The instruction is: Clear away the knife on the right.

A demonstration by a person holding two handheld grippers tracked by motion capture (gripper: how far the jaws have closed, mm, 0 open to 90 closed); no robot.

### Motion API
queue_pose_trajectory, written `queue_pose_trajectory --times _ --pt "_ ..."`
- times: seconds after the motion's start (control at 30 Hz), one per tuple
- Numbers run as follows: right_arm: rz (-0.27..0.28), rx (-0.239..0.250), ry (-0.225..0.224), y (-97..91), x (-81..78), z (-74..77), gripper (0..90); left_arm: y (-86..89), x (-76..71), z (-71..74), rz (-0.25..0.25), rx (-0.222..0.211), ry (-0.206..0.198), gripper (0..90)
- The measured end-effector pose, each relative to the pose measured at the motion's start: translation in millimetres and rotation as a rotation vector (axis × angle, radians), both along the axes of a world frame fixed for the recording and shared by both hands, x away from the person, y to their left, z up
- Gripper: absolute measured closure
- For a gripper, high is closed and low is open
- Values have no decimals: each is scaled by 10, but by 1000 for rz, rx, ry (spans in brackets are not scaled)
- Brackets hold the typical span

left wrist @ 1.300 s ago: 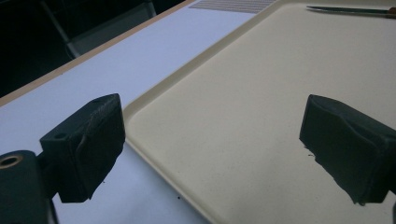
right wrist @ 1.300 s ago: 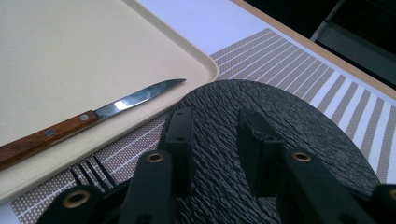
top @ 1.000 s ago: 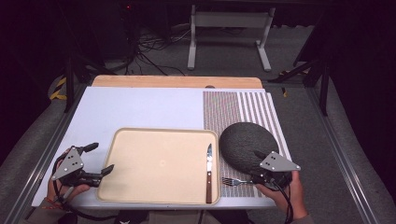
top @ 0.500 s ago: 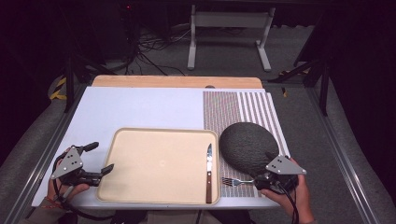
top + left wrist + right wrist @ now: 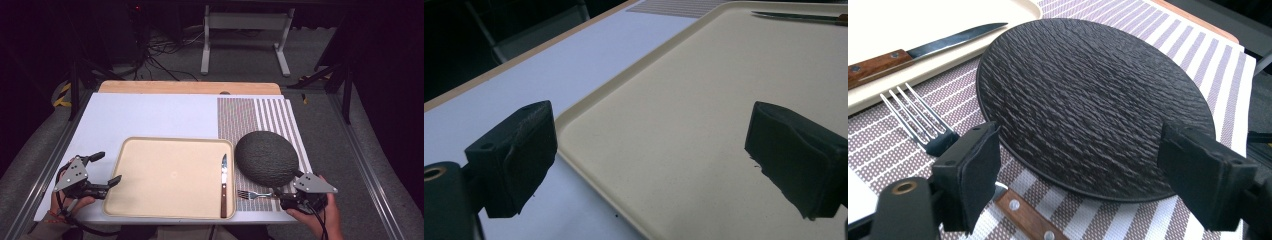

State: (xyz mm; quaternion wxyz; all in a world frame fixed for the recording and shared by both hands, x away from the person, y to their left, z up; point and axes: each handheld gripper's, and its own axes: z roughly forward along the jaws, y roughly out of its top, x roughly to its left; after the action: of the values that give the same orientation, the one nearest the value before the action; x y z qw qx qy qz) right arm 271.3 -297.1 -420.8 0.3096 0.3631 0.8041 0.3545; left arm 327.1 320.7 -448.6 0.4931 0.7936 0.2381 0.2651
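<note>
My right gripper (image 5: 289,198) sits at the near right edge of the table; its jaws have just been opening and now stand wide apart with nothing between the pads. The fork (image 5: 918,120) lies on the striped placemat (image 5: 878,150) just under and beside my left-hand jaw in the right gripper view, its wooden handle (image 5: 1023,217) running below that jaw and its tines pointing toward the tray. In the high view the fork (image 5: 254,194) lies between the tray's right rim and my right gripper. Just beyond the jaws is the dark textured plate (image 5: 1088,100), resting on the same placemat, near the fork but apart from it.

My left gripper (image 5: 107,170) is at the near left, jaws spread open and empty, straddling the near left corner of the beige tray (image 5: 684,130). One knife (image 5: 223,184) lies inside the tray along its right rim, blade pointing away from me.

Counted: one fork, one knife, one plate, one tray, one placemat, on a white table top (image 5: 150,115).
</note>
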Motion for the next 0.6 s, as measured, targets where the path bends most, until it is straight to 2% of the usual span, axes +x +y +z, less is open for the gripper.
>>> queue_pose_trajectory --times 0.4,0.6 --pt "-16 3 29 -98 -75 -47 167 -8 -2 2 1 4 1 74" --pt "-5 9 66 -137 -104 -86 163 -9 -2 1 3 4 2 75"
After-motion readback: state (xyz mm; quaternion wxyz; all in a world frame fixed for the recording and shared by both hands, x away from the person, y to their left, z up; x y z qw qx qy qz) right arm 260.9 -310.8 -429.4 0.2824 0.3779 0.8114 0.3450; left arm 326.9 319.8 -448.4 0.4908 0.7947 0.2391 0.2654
